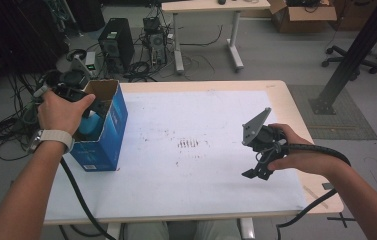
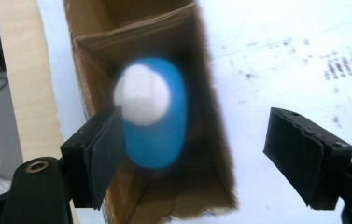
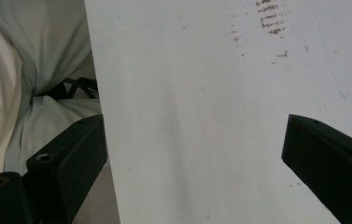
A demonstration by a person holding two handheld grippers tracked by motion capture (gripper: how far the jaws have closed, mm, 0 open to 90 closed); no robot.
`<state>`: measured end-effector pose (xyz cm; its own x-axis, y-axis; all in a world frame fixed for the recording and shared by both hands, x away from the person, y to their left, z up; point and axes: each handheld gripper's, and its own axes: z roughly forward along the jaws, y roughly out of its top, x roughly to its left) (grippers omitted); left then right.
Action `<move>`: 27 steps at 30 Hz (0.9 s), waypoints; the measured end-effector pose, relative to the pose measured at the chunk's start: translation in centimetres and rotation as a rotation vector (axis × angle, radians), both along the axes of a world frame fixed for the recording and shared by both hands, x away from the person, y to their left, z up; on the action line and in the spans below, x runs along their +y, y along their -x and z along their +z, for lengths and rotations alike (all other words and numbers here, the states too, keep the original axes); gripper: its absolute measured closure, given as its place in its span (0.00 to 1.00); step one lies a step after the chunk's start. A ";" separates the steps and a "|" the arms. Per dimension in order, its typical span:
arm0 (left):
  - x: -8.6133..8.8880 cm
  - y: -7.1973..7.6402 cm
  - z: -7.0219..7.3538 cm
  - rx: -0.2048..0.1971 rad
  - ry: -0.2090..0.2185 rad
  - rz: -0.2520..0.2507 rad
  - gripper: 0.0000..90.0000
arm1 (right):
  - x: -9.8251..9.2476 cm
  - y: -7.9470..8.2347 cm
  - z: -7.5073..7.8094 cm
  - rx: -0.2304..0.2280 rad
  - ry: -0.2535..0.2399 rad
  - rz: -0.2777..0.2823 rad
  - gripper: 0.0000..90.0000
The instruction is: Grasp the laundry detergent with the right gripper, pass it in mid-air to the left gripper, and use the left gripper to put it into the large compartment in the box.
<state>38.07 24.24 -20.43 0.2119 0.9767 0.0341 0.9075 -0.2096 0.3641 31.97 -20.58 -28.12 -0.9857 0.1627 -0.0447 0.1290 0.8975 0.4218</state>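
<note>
With the left tongs (image 2: 192, 158) spread loose around the blue bottle (image 2: 157, 116) in the box (image 1: 107, 131) at the counter's (image 1: 216, 200) left edge and the right tongs (image 3: 192, 172) wide and empty, a jaw may snag and tip the box.

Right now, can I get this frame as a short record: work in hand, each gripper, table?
work: blue bottle with white cap standing inside the open blue carton
left gripper: above the carton's mouth, jaws open, bottle between them but not pressed
right gripper: jaws open, nothing between them, over the white table sheet
table marks: brown smudges mid-sheet
</note>
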 end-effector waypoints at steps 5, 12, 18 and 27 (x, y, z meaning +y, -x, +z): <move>-1.4 0.9 1.0 0.000 -0.001 -0.059 0.23 | 0.1 0.1 0.1 -0.003 0.001 0.003 0.07; -3.4 2.2 2.1 0.000 0.003 -0.152 0.23 | 0.1 0.2 0.1 -0.004 0.003 0.002 0.07; -4.9 3.4 2.8 -0.002 0.016 -0.236 0.23 | -0.1 0.3 0.1 -0.005 0.000 -0.003 0.07; -7.4 5.2 2.3 0.028 0.031 -0.344 0.17 | -0.2 0.4 0.0 -0.004 0.004 -0.006 0.07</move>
<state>32.91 16.88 -18.09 0.5297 0.8482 -0.0051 0.7951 -0.4944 0.3514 31.56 -20.77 -28.09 -0.9844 0.1688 -0.0496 0.1329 0.8982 0.4190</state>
